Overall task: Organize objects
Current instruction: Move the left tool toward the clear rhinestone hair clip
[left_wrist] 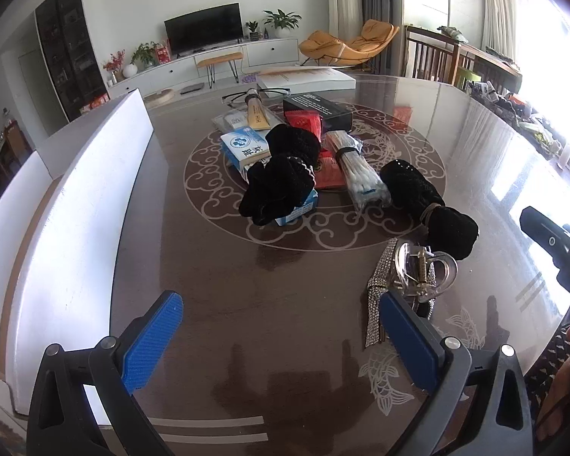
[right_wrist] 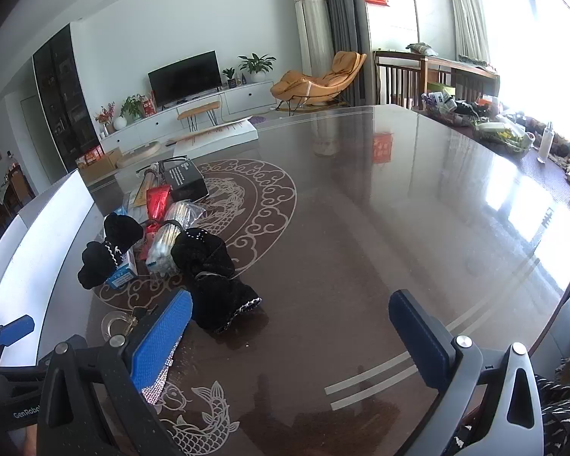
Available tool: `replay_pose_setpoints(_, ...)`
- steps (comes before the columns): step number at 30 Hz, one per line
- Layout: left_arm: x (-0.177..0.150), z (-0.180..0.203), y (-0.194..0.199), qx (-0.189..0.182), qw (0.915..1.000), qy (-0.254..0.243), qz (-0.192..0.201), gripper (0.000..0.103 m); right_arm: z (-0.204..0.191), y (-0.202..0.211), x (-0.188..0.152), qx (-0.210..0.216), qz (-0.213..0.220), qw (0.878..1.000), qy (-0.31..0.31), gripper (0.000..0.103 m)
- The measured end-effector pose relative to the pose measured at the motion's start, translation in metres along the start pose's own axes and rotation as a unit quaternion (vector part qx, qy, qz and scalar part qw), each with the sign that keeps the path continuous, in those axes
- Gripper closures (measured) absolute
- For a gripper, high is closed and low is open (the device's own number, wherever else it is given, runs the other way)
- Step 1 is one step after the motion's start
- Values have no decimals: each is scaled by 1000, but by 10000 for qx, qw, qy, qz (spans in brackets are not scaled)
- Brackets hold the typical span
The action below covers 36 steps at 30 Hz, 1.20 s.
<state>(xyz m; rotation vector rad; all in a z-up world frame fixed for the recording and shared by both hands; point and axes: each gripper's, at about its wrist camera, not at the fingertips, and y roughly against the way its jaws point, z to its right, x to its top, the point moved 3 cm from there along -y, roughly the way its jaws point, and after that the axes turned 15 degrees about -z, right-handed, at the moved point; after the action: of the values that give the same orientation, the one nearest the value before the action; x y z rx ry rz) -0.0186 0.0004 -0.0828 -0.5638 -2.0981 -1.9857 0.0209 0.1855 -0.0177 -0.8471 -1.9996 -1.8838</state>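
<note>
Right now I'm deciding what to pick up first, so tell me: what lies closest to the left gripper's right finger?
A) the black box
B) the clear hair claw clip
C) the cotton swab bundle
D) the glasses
B: in the left wrist view the clear hair claw clip lies just beyond the open left gripper, nearest that finger.

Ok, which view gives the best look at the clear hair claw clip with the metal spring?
The left wrist view. There the clear hair claw clip lies in full sight on the table, spring and curved jaws visible, beside the rhinestone strap. In the right wrist view only a sliver shows, mostly hidden behind a blue pad.
</note>
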Motion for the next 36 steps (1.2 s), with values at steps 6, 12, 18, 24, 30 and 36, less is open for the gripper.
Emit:
replay_pose_setpoints(6, -6, 3, -9, -10, 9999, -46, -123, 0, 1, -1, -1, 48, -27, 10000, -51, 0)
replay_pose_setpoints(12, -6, 9, -7, 17, 9998, -144, -101, 0, 1, -3, -1, 88, -50, 9999, -51, 0)
replay_pose_setpoints(18, -4, 15, -5, -33, 9998, -171, -89, 0, 1, -2, -2, 94, -49, 9999, -63, 0)
replay_pose_setpoints(24, -6, 17, -6, -76, 9997, -197, -117, 0, 1, -2, -2, 97, -50, 9999, -67, 0)
replay_pose_setpoints(30, -7, 19, -7, -122, 9996, -214, -141, 0, 1, -2, -2, 110, -49, 9999, -85, 0)
replay_pose_setpoints(36, -9, 24, -8, -126, 9994, -282, -181, 0, 4, -1, -2, 132, -41, 9998, -122, 0)
